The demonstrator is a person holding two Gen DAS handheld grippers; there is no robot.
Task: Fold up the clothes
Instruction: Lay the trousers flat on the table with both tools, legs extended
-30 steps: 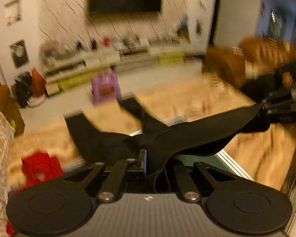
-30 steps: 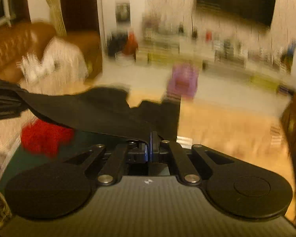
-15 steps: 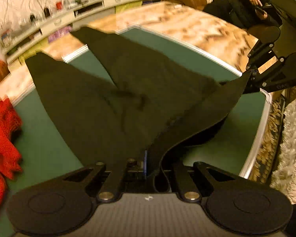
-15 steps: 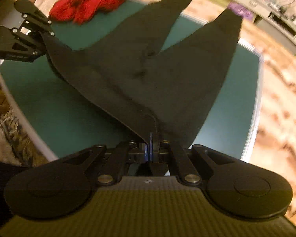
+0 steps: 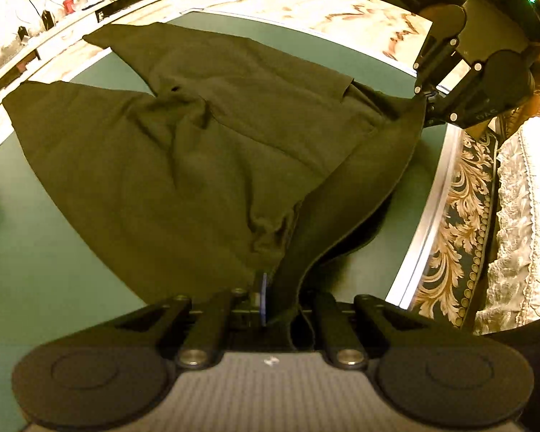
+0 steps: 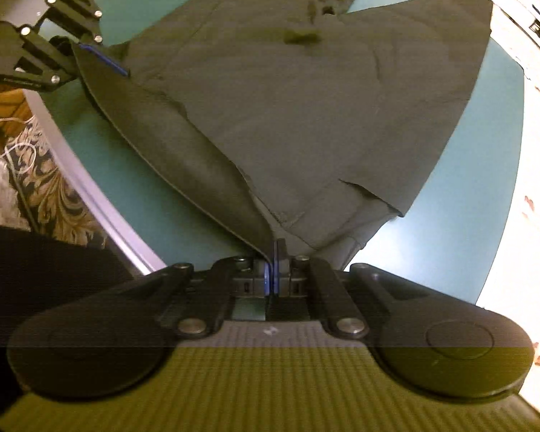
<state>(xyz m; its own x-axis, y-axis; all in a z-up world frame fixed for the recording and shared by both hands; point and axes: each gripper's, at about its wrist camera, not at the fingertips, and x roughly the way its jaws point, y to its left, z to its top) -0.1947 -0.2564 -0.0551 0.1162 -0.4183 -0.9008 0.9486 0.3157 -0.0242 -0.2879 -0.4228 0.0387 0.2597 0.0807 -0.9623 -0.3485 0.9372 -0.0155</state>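
We have both hand-held grippers, left (image 5: 264, 297) and right (image 6: 273, 262), pinched closed on the shorts (image 5: 198, 151) waistband near the surface's (image 5: 36, 270) edge; keep it taut while lowering flat.

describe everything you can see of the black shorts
The shorts are black, of soft matte fabric, lying mostly flat on the green table with both legs fanned out away from the cameras. Wrinkles gather at the crotch. The waistband edge is lifted and stretched between the left gripper and right gripper, each shut on one end of it.
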